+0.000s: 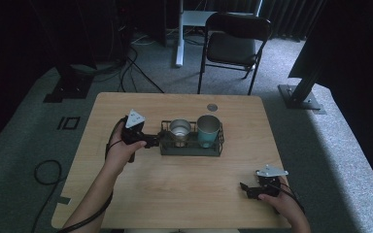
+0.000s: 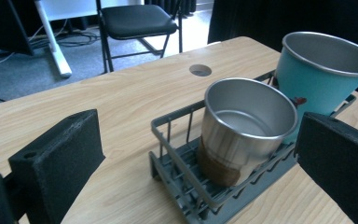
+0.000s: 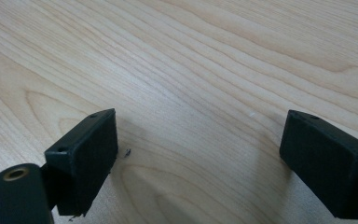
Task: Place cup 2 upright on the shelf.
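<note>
Left gripper (image 2: 200, 154), jaws spread wide, facing round steel cup (image 2: 247, 126) in grey wire rack (image 2: 177, 163); right gripper (image 3: 200, 158) likewise gaping above grained wooden table (image 3: 214, 60).

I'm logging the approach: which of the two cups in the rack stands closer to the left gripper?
The bare steel cup, at the end of the grey wire rack facing the open left gripper; the teal cup stands behind it.

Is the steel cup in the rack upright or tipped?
Tipped: the steel cup leans in the wire rack, mouth tilted toward the open left tongs; inside looks empty.
</note>
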